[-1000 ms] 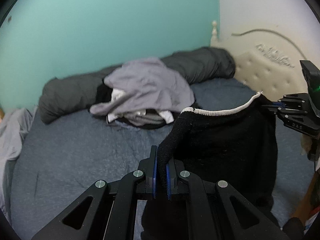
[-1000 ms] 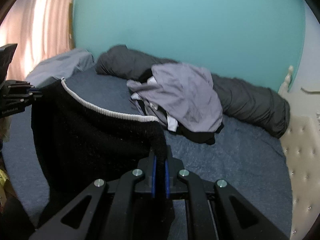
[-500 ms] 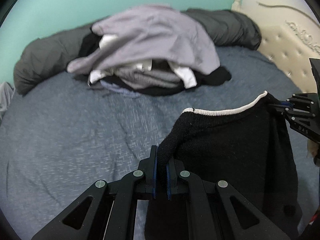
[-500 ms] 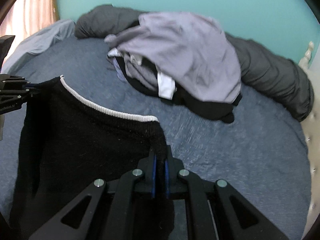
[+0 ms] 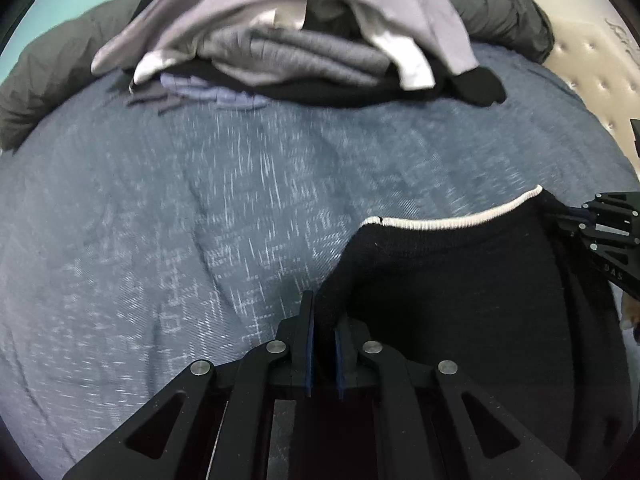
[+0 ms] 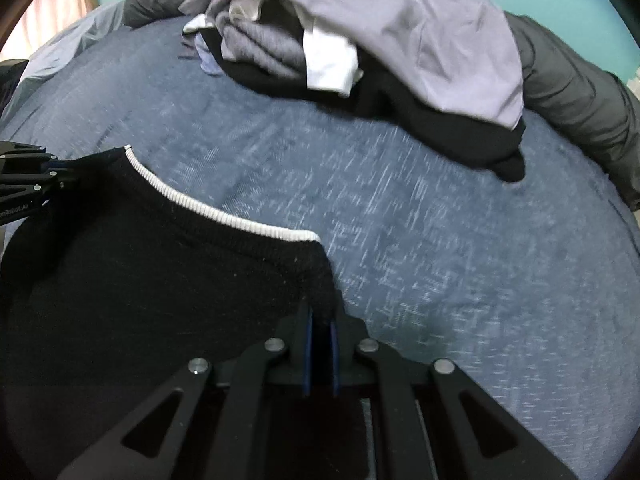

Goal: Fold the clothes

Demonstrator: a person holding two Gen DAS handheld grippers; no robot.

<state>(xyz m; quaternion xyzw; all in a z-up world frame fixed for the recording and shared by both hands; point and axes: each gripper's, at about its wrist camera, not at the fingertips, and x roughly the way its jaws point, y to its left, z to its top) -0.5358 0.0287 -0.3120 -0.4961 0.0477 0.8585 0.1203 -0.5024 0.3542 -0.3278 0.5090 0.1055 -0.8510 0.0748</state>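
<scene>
Both grippers pinch the black sweater [image 5: 460, 280] at its top corners, w/ the white ribbed trim [image 5: 452, 222] stretched between them. Left gripper [image 5: 323, 320]: jaws clamped on the knit, though they've just eased apart a touch. Right gripper [image 6: 320, 320]: jaws pressed tight on the other corner. Sweater hangs over the near part of the blue bed [image 5: 180, 220]. Clothes pile [image 5: 300, 28] sits toward the far edge, dark rolled duvet [image 6: 580, 92] behind it.
</scene>
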